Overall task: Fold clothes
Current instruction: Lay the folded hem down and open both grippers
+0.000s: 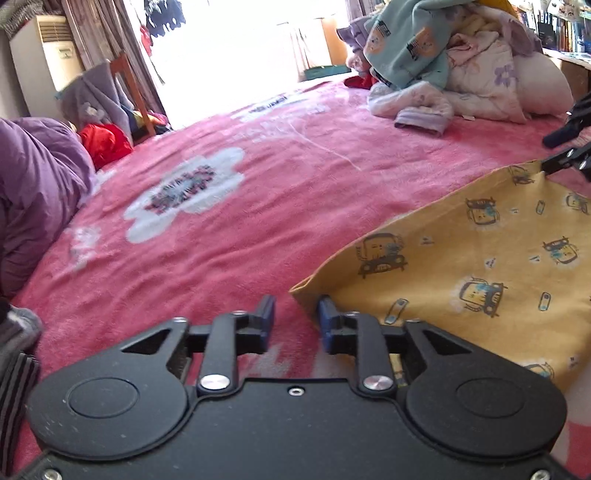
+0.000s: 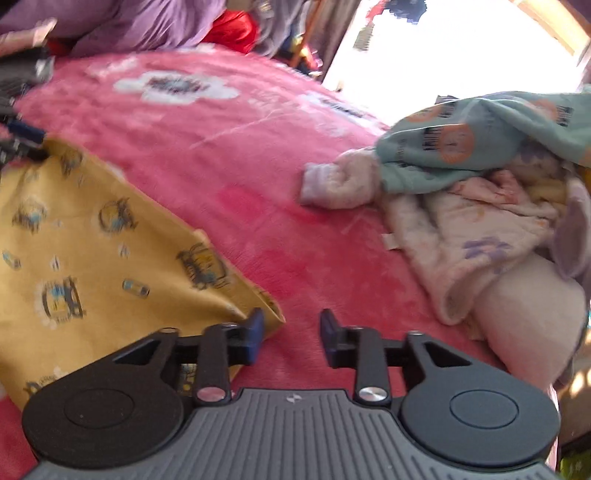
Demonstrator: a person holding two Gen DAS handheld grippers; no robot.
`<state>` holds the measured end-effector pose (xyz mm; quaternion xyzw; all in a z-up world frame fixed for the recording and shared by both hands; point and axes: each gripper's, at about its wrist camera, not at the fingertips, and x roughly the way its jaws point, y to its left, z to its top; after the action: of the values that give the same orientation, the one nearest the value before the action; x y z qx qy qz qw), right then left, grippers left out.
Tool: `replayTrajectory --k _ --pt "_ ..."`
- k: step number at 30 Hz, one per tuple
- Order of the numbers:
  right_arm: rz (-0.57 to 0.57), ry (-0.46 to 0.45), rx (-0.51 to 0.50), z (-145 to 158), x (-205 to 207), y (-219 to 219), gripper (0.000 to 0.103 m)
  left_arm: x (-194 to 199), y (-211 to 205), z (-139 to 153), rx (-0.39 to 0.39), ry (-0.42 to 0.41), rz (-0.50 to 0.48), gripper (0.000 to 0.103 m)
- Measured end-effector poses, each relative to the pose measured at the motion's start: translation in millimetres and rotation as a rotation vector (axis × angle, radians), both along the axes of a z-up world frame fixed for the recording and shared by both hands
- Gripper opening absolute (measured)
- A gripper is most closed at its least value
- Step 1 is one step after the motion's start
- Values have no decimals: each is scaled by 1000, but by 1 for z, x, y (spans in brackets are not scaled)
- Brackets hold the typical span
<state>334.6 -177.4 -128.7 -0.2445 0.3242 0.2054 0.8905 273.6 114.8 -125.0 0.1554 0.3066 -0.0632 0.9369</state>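
1. A yellow garment [image 1: 480, 258] printed with small cartoon cars lies spread flat on the bed, its two corners nearest the grippers resting on the pink blanket [image 1: 229, 236].

2. The left gripper [image 1: 297, 317] sits low over one corner of that yellow cloth; its blue-padded jaws stand partly apart, with nothing pinched between them. One pad is just beside the cloth's edge.

3. The right gripper [image 2: 291, 328] hovers at the opposite corner [image 2: 258, 306], jaws likewise parted and gripping nothing, one finger [image 2: 255, 332] at the cloth's hem. Pink blanket shows in the gap.

4. The blanket itself is a plush, fleecy pink, patterned with a large white flower [image 1: 184, 195] and pale lettering farther back [image 1: 280, 105]. It covers the bed wherever the cloth does not.

5. A heap of unfolded laundry [image 1: 461, 62] is piled at the far side of the bed, well apart from the yellow piece: a teal top with orange round motifs [image 2: 480, 136] on top, pale quilted garments with lilac flowers beneath, and a rolled pale sleeve end [image 2: 332, 184] poking out toward the middle.

6. A purple garment [image 1: 33, 184] is bunched at the opposite edge of the bed, with something red [image 1: 105, 142] just behind it.

7. Beyond, a wooden chair draped with grey clothing [image 1: 96, 96] stands by a standing air conditioner [image 1: 44, 62] and brown curtains. Strong daylight washes out the window area [image 1: 240, 48]. Bookshelves [image 1: 554, 29] fill the far corner.
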Motion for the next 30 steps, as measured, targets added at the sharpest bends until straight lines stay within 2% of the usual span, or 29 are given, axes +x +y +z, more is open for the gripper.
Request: replayTrajectory --k 2,4,6,9,11,12,13,14,15,18,20,22,23,25,27,29,30 --pt "-19 -18 24 11 -8 -8 40 -7 3 8 -1 -26 1 27" --pt "-9 -28 49 20 -22 -11 40 -18 5 18 -39 -52 -25 28" --pt "27 -20 95 25 -42 -10 40 -32 4 27 -118 -63 -84 27" --pt "100 -15 123 20 -77 6 40 -57 -9 21 -171 -9 -232 27" --pt "142 -4 137 12 -99 18 41 -71 -18 6 -129 47 -292 27" --pt "163 2 145 9 -110 24 43 -75 -21 -6 -98 79 -291 27" --pt "153 26 150 -4 -112 26 50 -76 -23 -16 -85 80 -284 27" --pt "129 68 144 -21 -109 27 51 -77 -22 -22 -96 65 -276 28" --pt "104 74 185 -31 -107 22 52 -76 -20 -21 -118 62 -265 28" --pt "53 56 263 -10 -113 15 48 -86 -15 -7 -157 13 -258 29" --pt "41 -4 267 -2 -121 13 52 -94 -17 -3 -171 13 -290 29" --pt "25 75 264 -14 -113 11 55 -91 -21 -14 -148 54 -276 31" --pt "19 116 260 -21 -109 10 55 -87 -21 -19 -145 73 -258 36" --pt "3 68 287 -12 -113 5 52 -86 -18 -17 -172 65 -241 36" --pt "6 -29 325 2 -127 1 52 -94 -19 -4 -182 24 -267 35" --pt "17 -22 354 1 -129 -1 54 -95 -21 -3 -189 41 -279 39" --pt "2 15 299 -10 -124 2 55 -92 -22 -9 -174 70 -261 42"
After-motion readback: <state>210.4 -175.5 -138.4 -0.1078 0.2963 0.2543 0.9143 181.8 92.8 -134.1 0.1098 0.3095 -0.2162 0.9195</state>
